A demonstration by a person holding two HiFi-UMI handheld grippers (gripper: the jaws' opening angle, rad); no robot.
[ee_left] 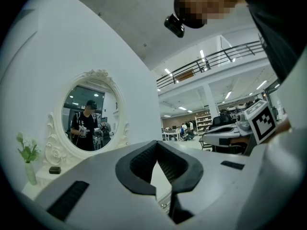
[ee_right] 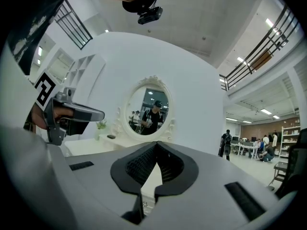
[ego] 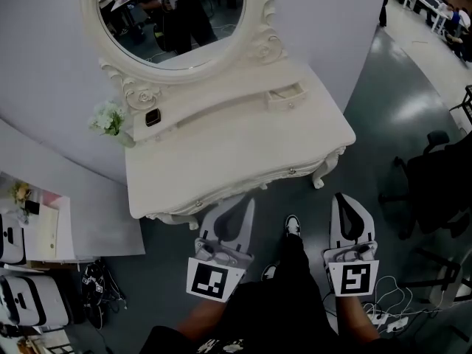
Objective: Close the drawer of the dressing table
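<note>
The small drawer (ego: 285, 94) is seen pulled out of the raised back shelf at the right of the white bench (ego: 221, 161). The left tongs (ego: 243, 209) and right tongs (ego: 344, 203) are pressed together, empty, short of the bench's front. The drawer front should be met squarely and pushed straight in.

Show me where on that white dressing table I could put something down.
The whole wide tabletop is bare, from its front edge back to the raised shelf under the mirror. The shelf's left end is crowded: flowers and a small dark box. At its right end a little drawer sticks out.
</note>
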